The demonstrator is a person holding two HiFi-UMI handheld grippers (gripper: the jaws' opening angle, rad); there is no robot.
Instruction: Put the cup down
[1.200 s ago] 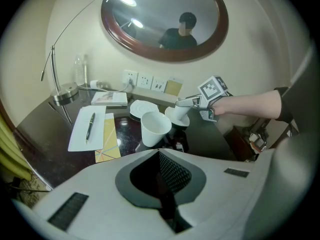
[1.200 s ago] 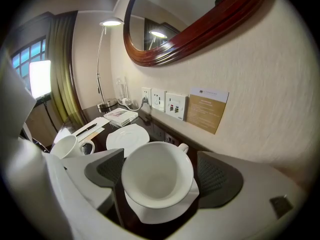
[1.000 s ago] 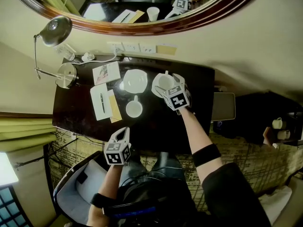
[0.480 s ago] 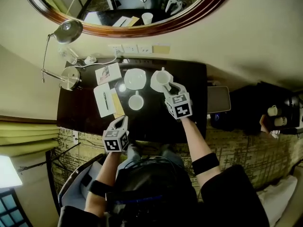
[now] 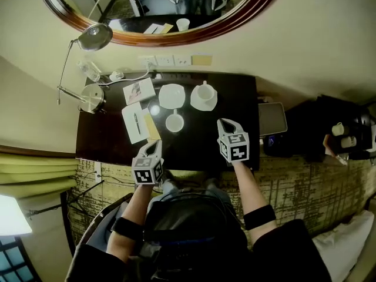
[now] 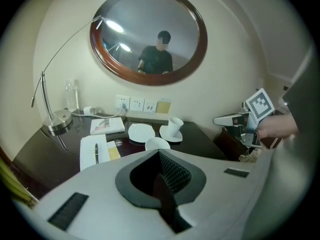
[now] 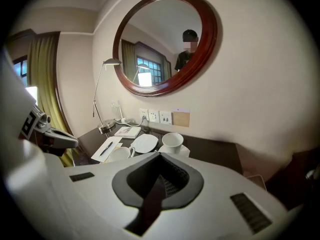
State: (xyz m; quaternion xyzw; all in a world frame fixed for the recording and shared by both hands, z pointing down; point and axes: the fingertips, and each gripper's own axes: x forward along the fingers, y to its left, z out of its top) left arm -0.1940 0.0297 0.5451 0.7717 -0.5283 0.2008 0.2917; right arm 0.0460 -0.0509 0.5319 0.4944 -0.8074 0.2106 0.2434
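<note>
— Cup (image 5: 204, 91): location?
— Upright on its saucer (image 5: 192, 100), far side of the dark table (image 5: 194, 148).
— Tongs?
— Right gripper (image 5: 225, 124): jaws pressed together, empty, apart from the cup. Left gripper (image 5: 154, 148): likewise, at the near edge.

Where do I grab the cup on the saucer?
Pinch the cup by its rim, coming from above, one jaw inside and one outside. It stands upright on the saucer with its open mouth up, and nothing is over it.

No legible text, booklet (image 5: 138, 91) print too small to read
</note>
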